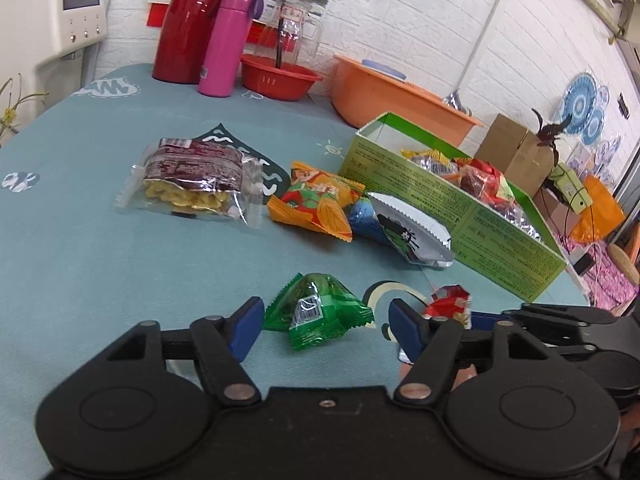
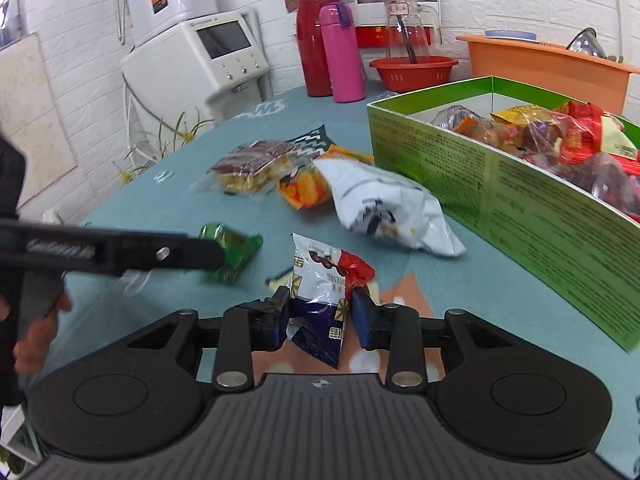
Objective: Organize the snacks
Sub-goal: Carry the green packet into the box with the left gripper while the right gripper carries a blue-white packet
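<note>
Right wrist view: right gripper [image 2: 319,316] jaws partly closed on a red, white and navy snack packet [image 2: 326,290], pads against both its sides, low over the teal worktop [image 2: 120,196]. Left wrist view: left gripper [image 1: 324,330] jaws wide open, nothing held; green snack packet [image 1: 320,312] lies on the worktop between the pads. Green cardboard box [image 2: 520,200], partly filled with snacks, sits to the right; more packets lie loose beside it.

Five loose snack packets [image 1: 318,312], one box [image 1: 452,204]
</note>
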{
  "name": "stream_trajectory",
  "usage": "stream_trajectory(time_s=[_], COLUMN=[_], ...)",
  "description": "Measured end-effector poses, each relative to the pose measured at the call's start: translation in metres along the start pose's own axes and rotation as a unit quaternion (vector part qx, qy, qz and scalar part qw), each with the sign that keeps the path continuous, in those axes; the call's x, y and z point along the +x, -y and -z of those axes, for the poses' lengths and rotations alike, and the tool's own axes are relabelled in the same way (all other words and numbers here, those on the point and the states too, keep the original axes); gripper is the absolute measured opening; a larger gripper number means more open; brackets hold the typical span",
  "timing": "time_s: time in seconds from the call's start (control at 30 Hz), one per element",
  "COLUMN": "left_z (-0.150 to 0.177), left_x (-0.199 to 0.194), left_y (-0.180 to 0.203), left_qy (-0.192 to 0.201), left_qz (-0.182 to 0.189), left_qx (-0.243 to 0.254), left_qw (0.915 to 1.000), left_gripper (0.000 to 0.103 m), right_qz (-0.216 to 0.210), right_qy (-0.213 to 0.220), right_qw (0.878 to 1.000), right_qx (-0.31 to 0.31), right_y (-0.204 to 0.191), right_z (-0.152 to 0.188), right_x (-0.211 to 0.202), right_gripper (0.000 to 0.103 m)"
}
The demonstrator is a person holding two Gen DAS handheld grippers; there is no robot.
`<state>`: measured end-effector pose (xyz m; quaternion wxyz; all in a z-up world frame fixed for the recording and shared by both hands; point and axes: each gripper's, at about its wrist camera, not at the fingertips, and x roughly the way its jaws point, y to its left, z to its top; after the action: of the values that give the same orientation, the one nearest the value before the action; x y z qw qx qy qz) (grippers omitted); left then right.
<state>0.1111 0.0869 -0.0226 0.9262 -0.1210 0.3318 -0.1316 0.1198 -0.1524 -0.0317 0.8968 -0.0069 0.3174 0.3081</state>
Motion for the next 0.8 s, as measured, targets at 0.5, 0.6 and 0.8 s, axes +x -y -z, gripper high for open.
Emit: stream_trajectory(time_s=[0.5,0.6,0.8], left_z=[-0.003,-0.006,-0.034], left_x=[0.009,0.001,-0.016], left_y=[0.011,0.017,0.045], left_qy=[0.008,0.013,0.054], left_qz=[-0.015,0.009,0.069], left_qx=[0.017,0.007,0.005], left_qw=[0.9997,0.9998,0.9962], left_gripper=[0.076,0.076,0.076], right_qz=[-0.005,-0.002,0.014], right_qy=[0.013,0.038,0.111], right_qw=[1.0,0.999,0.994], right_qx=[-0.015,-0.026,-0.02], right_y=[-0.005,-0.007,0.005], right_z=[0.001,-0.002,-0.022], right_x=[0.001,-0.015,-0.053], right_gripper=[0.057,0.057,0.057])
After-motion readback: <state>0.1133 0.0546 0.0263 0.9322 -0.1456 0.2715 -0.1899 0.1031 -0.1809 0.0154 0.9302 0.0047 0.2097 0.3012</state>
